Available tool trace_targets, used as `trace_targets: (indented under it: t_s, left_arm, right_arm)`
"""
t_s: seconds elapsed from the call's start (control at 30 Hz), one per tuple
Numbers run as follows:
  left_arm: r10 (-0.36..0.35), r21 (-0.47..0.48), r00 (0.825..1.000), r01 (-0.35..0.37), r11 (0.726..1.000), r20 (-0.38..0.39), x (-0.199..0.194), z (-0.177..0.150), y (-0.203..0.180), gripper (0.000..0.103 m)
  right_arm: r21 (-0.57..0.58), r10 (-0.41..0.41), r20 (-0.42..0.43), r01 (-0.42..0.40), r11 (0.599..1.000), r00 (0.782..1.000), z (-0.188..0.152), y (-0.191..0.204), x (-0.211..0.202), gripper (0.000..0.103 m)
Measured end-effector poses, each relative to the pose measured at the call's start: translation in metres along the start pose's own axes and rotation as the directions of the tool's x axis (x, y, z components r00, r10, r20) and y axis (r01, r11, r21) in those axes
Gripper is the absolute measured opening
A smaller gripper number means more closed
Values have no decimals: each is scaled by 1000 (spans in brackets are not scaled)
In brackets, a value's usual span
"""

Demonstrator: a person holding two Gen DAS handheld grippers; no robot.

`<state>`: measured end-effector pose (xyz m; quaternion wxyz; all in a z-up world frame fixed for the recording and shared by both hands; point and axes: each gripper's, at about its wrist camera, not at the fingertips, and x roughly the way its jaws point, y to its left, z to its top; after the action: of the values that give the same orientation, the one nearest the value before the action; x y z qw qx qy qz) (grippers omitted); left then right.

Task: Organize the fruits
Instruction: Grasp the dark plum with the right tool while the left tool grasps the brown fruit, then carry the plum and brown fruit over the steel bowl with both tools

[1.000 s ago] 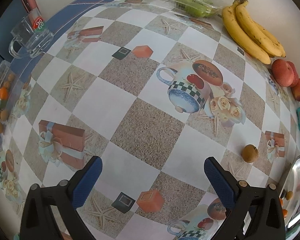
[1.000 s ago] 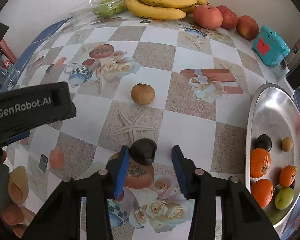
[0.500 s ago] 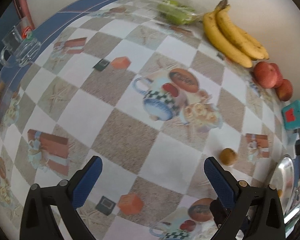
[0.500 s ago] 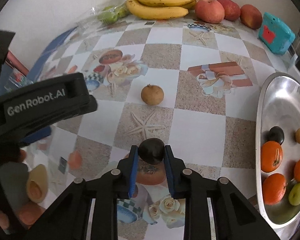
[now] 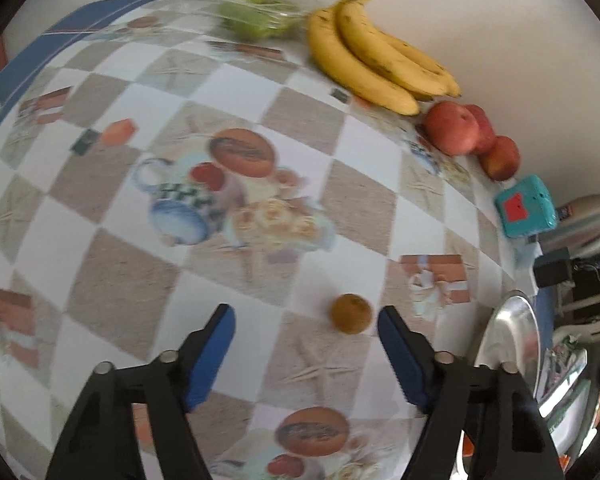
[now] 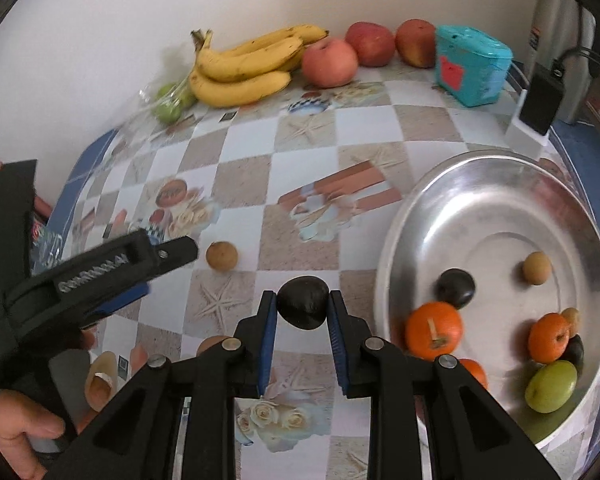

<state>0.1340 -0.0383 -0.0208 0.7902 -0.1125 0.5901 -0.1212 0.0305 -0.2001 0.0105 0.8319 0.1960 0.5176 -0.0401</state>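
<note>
Checkered table [image 6: 372,120]: our right gripper [image 6: 302,306] has its fingers clamped on a dark fruit [image 6: 302,300], steel bowl [image 6: 496,184] toward the right edge. Left gripper [image 5: 306,328] fingers closing, the brown fruit [image 5: 351,313] probably just inside the right finger, not touched.

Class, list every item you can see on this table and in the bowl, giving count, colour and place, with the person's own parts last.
bananas: one bunch, yellow, by the back wall
apples: three, red, right of the bananas
green fruit in a clear bag: count unclear, left of the bananas
box: one, teal, right of the apples
metal bowl: one, silver, at right
oranges: three, in the bowl
brown fruit: one, on the cloth near the left gripper
dark fruit: one, black, in the right gripper
left gripper: closing, nothing gripped
right gripper: shut on the dark fruit
hand: one, lower left
</note>
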Motion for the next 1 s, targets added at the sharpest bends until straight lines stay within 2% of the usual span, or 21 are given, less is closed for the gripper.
trace_targets:
  t_s: [0.1,0.17,0.23,0.37,0.43,0.57,0.77,0.9,1.0]
  left_arm:
    - [-25,24,1000,25,999,-10,6,0,-9,62]
    - [-27,36,999,27,999,-21,5,-3,-10,50]
    - [-21,47,999,22,999,-26,10,-3,-14,50]
    - [-23,59,999,25,998,-30,10,-5,-15,33]
    - [-32,69,999,34,997,-27,11,-5,-18,29]
    - [-26,75,1000,27,997,-18,10,-6,-18,29]
    - [-59,87,998,59,994,2,-4,-8,-25,29]
    - [-106,129,994,104,986,11,-17,-12,-41,29]
    - [-143,165,990,139,976,9,-25,-17,-56,29]
  right_arm:
    - [18,3,10,-3,1000,1000,2,-6,-2,26]
    - [27,4,14,-4,1000,1000,3,-11,-5,26]
    - [36,4,17,-5,999,1000,3,-14,-6,26]
    - [34,6,21,-7,999,1000,4,-14,-8,26]
    - [30,6,23,-7,1000,1000,3,-14,-8,26]
    - [28,12,25,-13,1000,1000,3,-13,-10,26]
    - [41,15,27,-16,999,1000,3,-17,-13,26]
    - [105,3,44,-7,994,999,4,-40,-22,26]
    - [165,-42,65,31,986,997,4,-63,-33,26]
